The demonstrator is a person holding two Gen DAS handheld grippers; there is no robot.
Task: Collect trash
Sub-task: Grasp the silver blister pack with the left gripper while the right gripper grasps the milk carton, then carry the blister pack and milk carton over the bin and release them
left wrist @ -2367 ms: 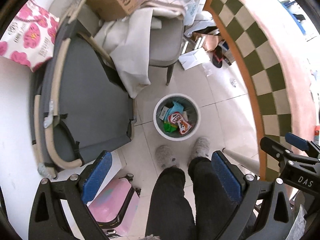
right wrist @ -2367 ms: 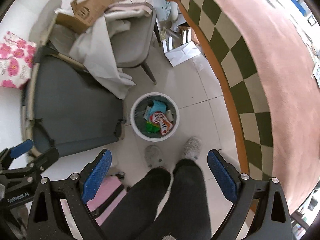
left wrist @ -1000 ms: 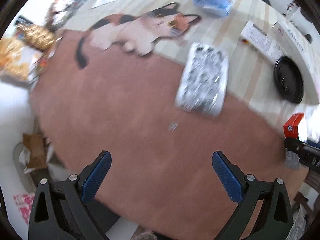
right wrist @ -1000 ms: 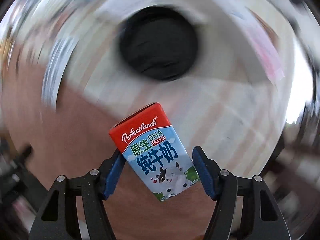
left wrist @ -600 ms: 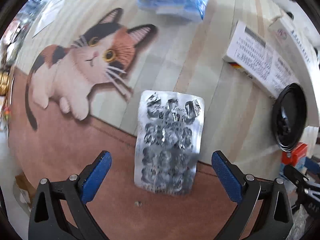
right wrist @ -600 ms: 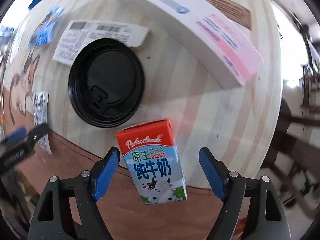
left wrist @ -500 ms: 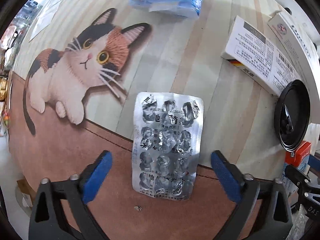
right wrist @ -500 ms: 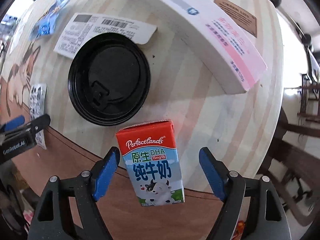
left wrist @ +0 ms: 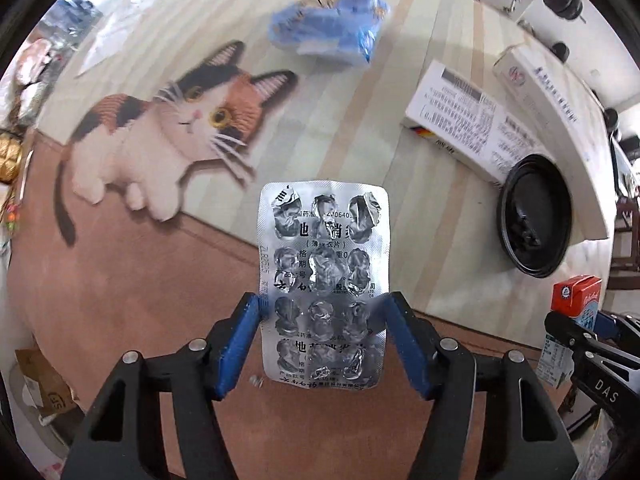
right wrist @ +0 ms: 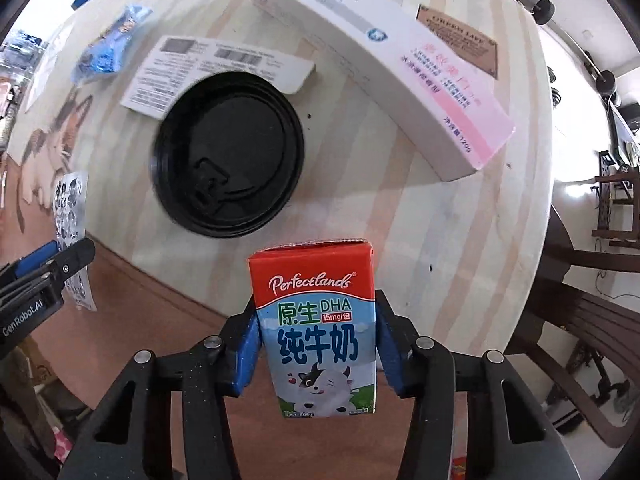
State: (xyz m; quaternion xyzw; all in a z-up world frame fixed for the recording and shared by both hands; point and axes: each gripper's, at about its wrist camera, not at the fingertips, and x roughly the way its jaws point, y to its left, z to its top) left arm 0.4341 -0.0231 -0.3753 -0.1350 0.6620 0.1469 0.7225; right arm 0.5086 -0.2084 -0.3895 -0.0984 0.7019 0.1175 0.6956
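An emptied silver blister pack [left wrist: 324, 264] lies on the table where the brown mat meets the striped cloth. My left gripper [left wrist: 325, 300] points down at it, shut, its blue pads pressing on the pack's two long edges. A small red, white and blue milk carton [right wrist: 316, 320] sits between the pads of my right gripper [right wrist: 316, 308]. Those jaws are closing and the pads touch both sides of the carton. The carton [left wrist: 576, 300] also shows at the right edge of the left wrist view, and the blister pack [right wrist: 70, 208] at the left edge of the right wrist view.
A black cup lid [right wrist: 228, 152] lies just beyond the carton. A flat printed box [right wrist: 212, 68] and a long white and pink box [right wrist: 380, 60] lie behind it. A blue wrapper [left wrist: 328, 32] sits past the cat picture [left wrist: 168, 132]. A dark wooden chair [right wrist: 580, 300] stands off the table's right edge.
Both grippers came from above the floor bin to the table. The left jaws, wide open half a second ago, have closed onto the blister pack. The right jaws have closed onto the carton.
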